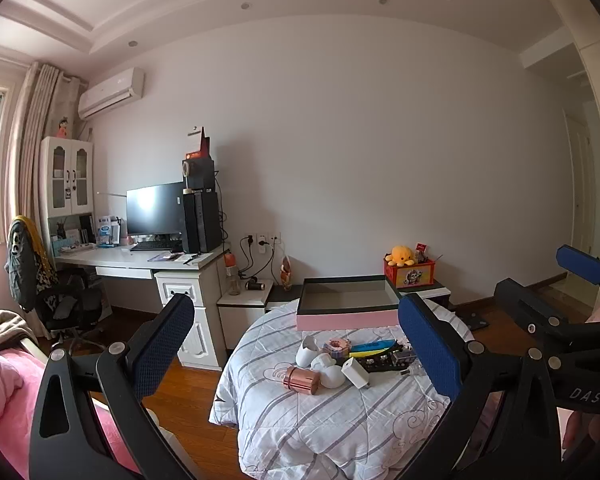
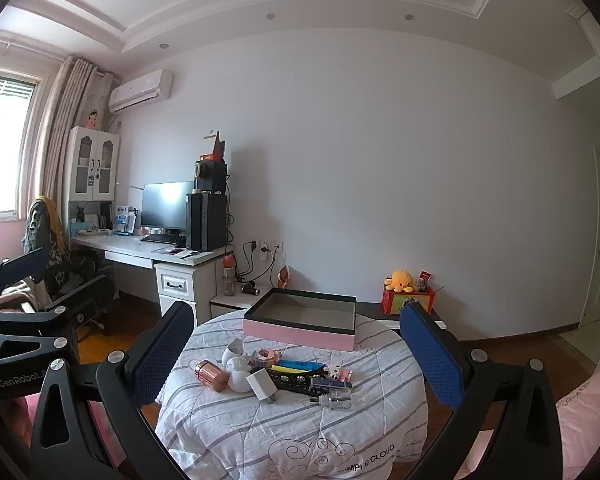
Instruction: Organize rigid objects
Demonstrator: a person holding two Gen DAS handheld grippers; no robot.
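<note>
Both hand-held grippers hang spread wide with nothing between the blue pads: the left gripper (image 1: 296, 340) and the right gripper (image 2: 296, 348) point nearly level at a round surface draped in a white quilt with grey stripes (image 2: 292, 436), short of the clutter on it.

The things to sort lie in a loose heap at the middle of the quilt: a copper-pink metal cylinder (image 2: 212, 376) on its side, a white square plug charger (image 2: 262, 388), white rounded plastic shells (image 2: 238, 364), a yellow-and-blue flat marker-like pair (image 2: 298, 367), a black remote-like bar (image 2: 300, 385) and a small clear glass bottle (image 2: 336, 399). Just behind them sits an open rectangular box with pink sides and a dark rim (image 2: 300, 336), empty as far as its floor shows.

The sensible opening, I judge, is an outlying piece: the bottle for the right gripper, the cylinder for the left. Dip the nose, straddle the cylinder across its round body so it cannot roll, close squarely, then lift clear of the rim before lowering into the box.

Hard to read: what the pink ring-like piece (image 2: 265, 357) is, what lies under the black bar, and the small pink-white bits (image 2: 338, 372) beside it. In the left view, the left gripper's blue pad covers the heap's right end.
</note>
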